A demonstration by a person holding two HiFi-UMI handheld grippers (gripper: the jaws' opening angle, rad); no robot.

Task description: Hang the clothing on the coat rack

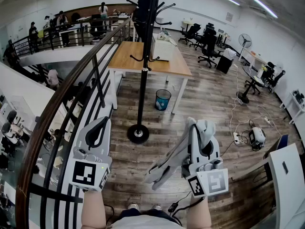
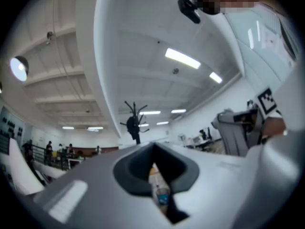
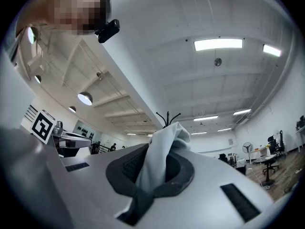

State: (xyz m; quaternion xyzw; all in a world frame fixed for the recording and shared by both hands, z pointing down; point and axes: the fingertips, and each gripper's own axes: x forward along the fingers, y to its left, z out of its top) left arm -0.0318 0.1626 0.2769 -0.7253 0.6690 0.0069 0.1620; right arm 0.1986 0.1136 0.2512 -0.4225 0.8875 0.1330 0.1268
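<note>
Clamping a pale grey garment [image 3: 158, 161] between its clenched jaws, your right tool [image 1: 196, 125] grips the cloth so that a fold bunches above the tips while the rest trails down to that tool's left. Your left tool [image 1: 104, 122], level beside it, has its jaws drawn together on nothing. The black coat rack [image 1: 143, 70] stands ahead, between the two tools and well apart from both, with a dark item [image 1: 143, 6] near its top. Beyond the rack stand a wooden bench [image 1: 128, 56] and a blue bin [image 1: 162, 99].
</note>
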